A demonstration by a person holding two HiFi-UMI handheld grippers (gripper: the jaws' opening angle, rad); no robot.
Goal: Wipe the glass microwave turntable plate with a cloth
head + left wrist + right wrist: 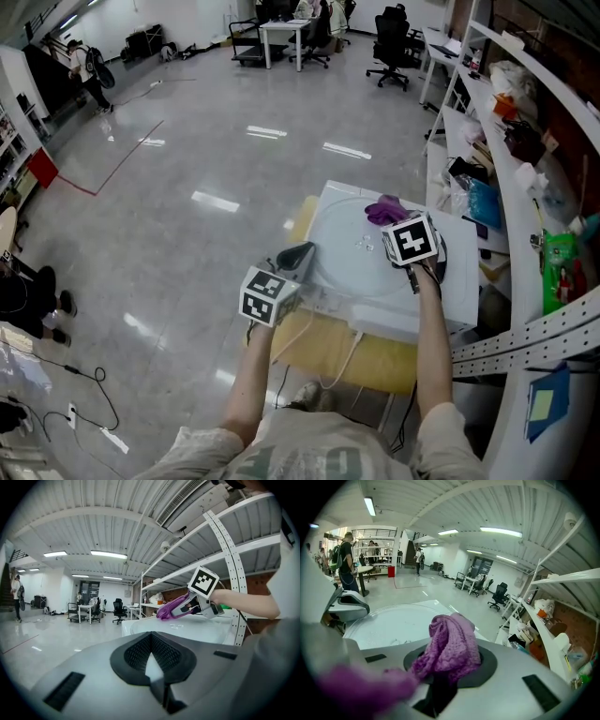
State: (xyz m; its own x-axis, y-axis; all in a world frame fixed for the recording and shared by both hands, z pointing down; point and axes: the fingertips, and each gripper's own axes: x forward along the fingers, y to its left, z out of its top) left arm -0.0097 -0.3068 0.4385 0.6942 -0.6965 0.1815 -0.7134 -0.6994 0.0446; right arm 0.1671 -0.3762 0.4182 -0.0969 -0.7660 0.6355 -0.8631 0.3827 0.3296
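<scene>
Right hand-held gripper (449, 667) is clamped on the soft purple cloth (450, 644) above the glass turntable plate (352, 262), which lies on the white surface (464, 295). Left hand-held gripper (302, 258) appears closed on the plate's rim. Glass is likely rigid, slippery and fragile: grip at the rim only.

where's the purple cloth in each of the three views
Head view: the purple knitted cloth lies right of centre, at the far edge of the round glass turntable plate.
Left gripper view: the cloth is right of centre, held by the right gripper above the plate.
Right gripper view: the cloth is at centre, bunched between the fingers.
Shared landmark: the plate.
</scene>
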